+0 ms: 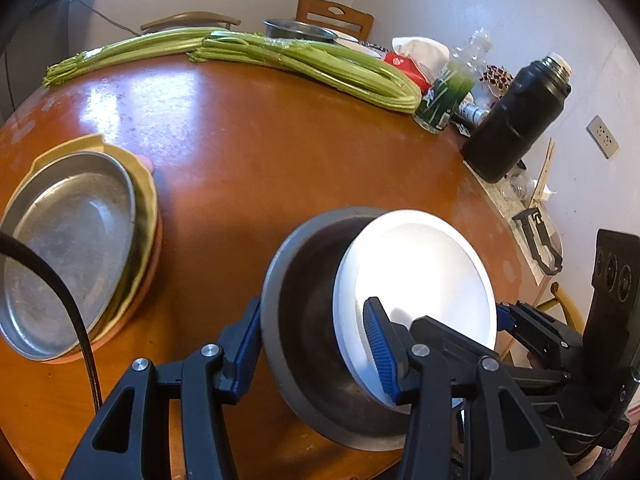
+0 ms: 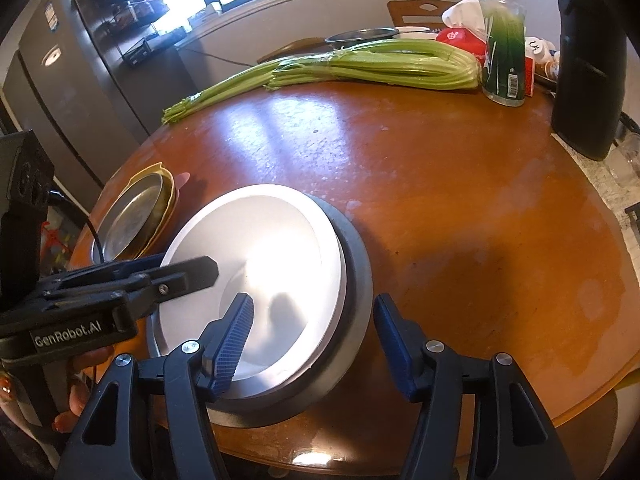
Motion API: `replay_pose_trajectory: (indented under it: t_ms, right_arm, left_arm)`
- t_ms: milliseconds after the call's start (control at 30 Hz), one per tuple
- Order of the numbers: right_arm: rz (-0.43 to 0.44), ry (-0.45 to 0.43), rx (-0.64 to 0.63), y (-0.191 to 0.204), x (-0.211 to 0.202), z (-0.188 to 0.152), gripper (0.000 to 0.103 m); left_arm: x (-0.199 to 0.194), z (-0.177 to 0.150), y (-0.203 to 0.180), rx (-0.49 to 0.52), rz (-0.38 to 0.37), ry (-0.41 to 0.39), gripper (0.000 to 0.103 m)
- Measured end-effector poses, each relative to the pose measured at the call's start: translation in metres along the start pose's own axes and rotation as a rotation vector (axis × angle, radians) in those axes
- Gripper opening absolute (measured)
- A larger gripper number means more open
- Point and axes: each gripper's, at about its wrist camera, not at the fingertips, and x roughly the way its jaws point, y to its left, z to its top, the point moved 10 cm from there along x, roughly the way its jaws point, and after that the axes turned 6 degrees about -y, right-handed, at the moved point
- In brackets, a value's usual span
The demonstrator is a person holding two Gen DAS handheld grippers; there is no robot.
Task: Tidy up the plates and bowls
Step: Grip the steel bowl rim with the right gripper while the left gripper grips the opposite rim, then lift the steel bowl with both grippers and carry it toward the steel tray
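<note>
On the round table [image 1: 248, 152], left wrist view: left gripper [image 1: 316, 344] clamped across steel bowl [image 1: 304, 320] rim, white plate [image 1: 420, 272] tilted inside.
Right wrist view: right gripper [image 2: 316, 340] jaws apart, straddling the bowl's wall, pads not pressing.

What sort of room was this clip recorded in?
Most likely a home kitchen or dining area: a round wooden table carries celery bunches and stacked dishes, wooden chairs stand behind it, and a tall refrigerator is beside the window.
</note>
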Motion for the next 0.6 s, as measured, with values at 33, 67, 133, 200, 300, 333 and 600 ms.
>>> replay_pose_trajectory:
  t_ms: [33, 67, 133, 200, 300, 333, 600]
  right_arm:
    - [0.004, 0.004, 0.000, 0.001, 0.001, -0.001, 0.064]
    - [0.008, 0.006, 0.001, 0.001, 0.002, -0.001, 0.064]
    - [0.022, 0.017, 0.008, 0.002, 0.004, -0.002, 0.064]
    - [0.035, 0.027, 0.011, 0.005, 0.007, -0.004, 0.064]
    - [0.047, 0.043, 0.002, 0.010, 0.011, -0.007, 0.065]
    - [0.039, 0.041, -0.008, 0.011, 0.012, -0.007, 0.065]
    - [0.056, 0.042, 0.005, 0.011, 0.015, -0.008, 0.065]
  left_arm:
    - [0.000, 0.000, 0.001, -0.002, 0.005, 0.001, 0.050]
    - [0.001, 0.000, 0.001, -0.004, 0.000, 0.003, 0.050]
    - [0.002, 0.000, 0.000, -0.010, -0.006, 0.005, 0.050]
    - [0.004, -0.002, -0.001, -0.002, -0.004, 0.009, 0.050]
    - [0.009, -0.006, -0.003, 0.003, -0.002, 0.031, 0.050]
    - [0.010, -0.006, -0.003, -0.001, 0.000, 0.035, 0.050]
    - [0.014, -0.005, -0.004, -0.017, -0.019, 0.039, 0.050]
